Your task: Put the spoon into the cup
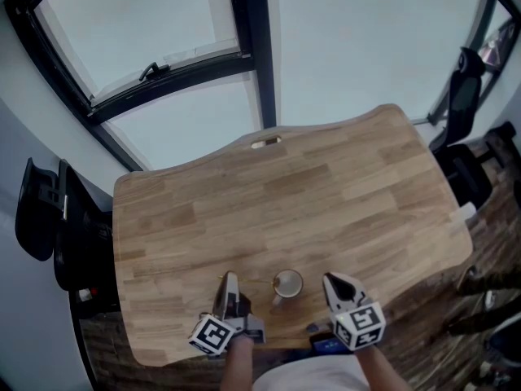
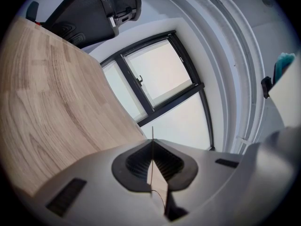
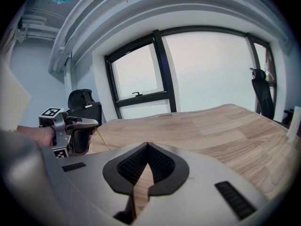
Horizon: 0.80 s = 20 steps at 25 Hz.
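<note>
The wide surface point(image 1: 326, 194) was built of pale, straight-grained wood planks, with a wavy rounded outline. A small round cup point(image 1: 287, 284) with a pale inside and a side handle stood close to its near edge, between the two tools. The smooth grey left tongs point(image 2: 152, 142), lined with ribbed black pads, were pressed together on a thin gold-coloured spoon point(image 2: 152, 132), seen there edge-on as a hairline stem. In the right gripper view that stem was seen slanting down from the left tongs. The spoon's bowl was cut off behind the grey body in front and could not be made out. The spoon was thus held left of the cup, outside it. The right tongs point(image 3: 147, 145) were pressed together on nothing and were held low and level, just right of the cup.
</note>
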Tool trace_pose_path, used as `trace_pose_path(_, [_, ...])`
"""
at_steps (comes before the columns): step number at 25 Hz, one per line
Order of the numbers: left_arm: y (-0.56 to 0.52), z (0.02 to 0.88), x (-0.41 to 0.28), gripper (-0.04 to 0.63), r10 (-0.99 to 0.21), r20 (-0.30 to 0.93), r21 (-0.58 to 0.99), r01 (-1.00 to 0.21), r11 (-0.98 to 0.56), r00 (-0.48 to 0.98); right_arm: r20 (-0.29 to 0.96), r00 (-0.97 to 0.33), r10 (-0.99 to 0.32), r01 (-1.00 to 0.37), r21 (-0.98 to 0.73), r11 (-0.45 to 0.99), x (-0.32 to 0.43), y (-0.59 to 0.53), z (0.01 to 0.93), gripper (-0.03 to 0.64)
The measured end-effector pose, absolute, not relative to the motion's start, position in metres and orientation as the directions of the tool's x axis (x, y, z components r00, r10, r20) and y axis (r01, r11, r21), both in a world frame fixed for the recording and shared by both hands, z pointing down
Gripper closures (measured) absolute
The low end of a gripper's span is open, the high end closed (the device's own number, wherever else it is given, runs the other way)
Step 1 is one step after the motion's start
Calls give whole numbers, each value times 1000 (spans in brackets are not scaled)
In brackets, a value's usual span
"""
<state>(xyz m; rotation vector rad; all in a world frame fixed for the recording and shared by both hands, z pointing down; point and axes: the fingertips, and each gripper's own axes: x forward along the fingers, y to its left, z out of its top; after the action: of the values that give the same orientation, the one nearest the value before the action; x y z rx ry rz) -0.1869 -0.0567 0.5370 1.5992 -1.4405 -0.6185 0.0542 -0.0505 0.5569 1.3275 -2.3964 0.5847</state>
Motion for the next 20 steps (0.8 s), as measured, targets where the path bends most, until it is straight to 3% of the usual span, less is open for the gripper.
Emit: trace_pose_path(20, [-59,546,-184,593,-957,197,852,-521,59,214,492,-504,-710,-858,-191,477,55,-52,561,620])
